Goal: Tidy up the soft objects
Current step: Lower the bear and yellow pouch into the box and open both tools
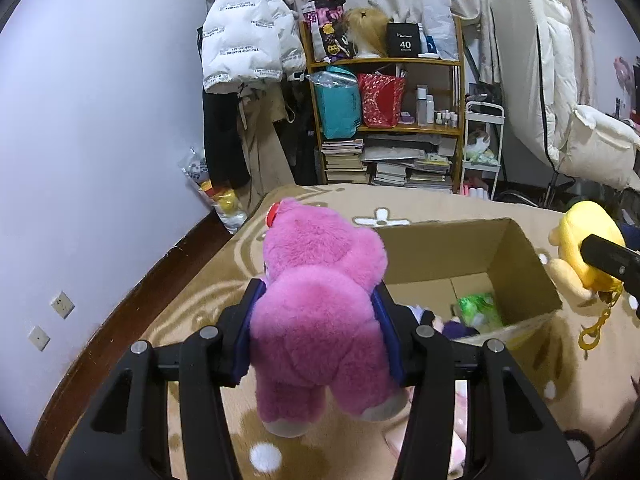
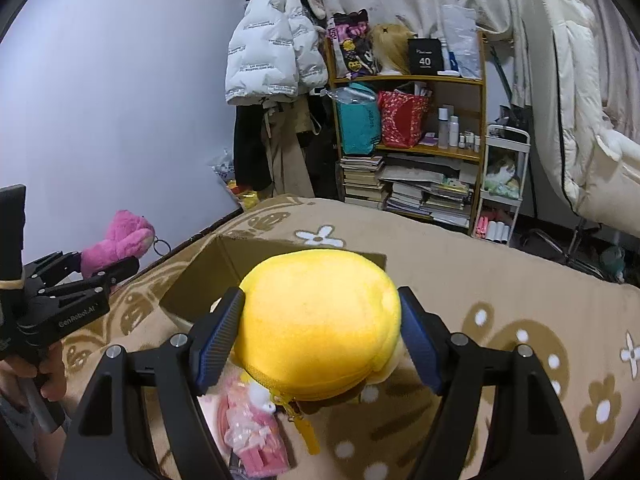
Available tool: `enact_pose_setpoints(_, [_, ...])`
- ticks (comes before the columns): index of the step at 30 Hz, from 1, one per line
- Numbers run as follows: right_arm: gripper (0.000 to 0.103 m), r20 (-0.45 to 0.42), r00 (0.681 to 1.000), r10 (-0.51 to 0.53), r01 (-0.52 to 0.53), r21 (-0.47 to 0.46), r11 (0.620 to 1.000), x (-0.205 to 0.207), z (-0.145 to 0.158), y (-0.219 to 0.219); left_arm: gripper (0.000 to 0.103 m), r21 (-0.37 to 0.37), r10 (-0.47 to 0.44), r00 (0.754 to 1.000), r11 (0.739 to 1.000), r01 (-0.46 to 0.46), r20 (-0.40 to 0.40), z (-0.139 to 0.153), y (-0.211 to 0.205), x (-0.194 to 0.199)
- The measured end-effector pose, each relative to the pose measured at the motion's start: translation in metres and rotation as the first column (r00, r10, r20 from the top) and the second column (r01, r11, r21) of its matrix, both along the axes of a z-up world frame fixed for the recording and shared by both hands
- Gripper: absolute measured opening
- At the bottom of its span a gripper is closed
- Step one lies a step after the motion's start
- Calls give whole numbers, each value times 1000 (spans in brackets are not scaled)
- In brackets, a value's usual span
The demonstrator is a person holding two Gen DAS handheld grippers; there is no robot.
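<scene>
Beside the open box (image 1: 460, 256), both grippers grip plush toys.

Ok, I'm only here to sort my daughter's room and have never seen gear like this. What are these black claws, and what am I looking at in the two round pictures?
Each claw is a hand-held two-finger gripper with a wide-angle camera looking along its fingers; no robot is involved. One picture comes from the left gripper, which squeezes a pink plush bear. The other comes from the right gripper, which squeezes a yellow plush toy. Both hang over a bed with a tan flowered blanket. An open cardboard box lies on it, with a few soft things already inside. A packet of pink items lies below the yellow toy.
</scene>
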State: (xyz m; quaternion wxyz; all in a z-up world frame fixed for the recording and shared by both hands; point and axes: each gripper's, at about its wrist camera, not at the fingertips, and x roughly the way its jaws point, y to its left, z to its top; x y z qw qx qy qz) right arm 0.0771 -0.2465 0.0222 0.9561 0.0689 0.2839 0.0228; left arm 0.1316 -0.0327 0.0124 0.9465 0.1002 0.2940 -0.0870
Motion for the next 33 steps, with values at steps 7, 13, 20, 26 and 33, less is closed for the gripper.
enact_pose_setpoints(7, [81, -1, 1000, 18, -18, 7, 1000, 32, -1, 6, 51, -25, -9, 1000, 1000, 8, -18, -3, -6, 28])
enact_pose_setpoints(13, [83, -20, 1000, 14, -13, 42, 999, 50, -14, 7, 52, -73, -59, 994, 996, 52, -87, -18, -18, 41])
enact_pose_setpoints(20, [83, -83, 997, 1, 5, 62, 998, 63, -35, 4, 54, -40, -97, 987, 995, 93, -128, -36, -34, 47])
enact_pose_setpoints(26, [87, -114, 993, -8, 17, 76, 997, 66, -43, -3, 75, -39, -83, 990, 996, 79, -117, -36, -33, 44])
enact_pose_setpoints(33, [103, -121, 992, -18, 30, 97, 995, 58, -38, -9, 95, -34, -56, 992, 998, 53, -110, -28, -24, 38])
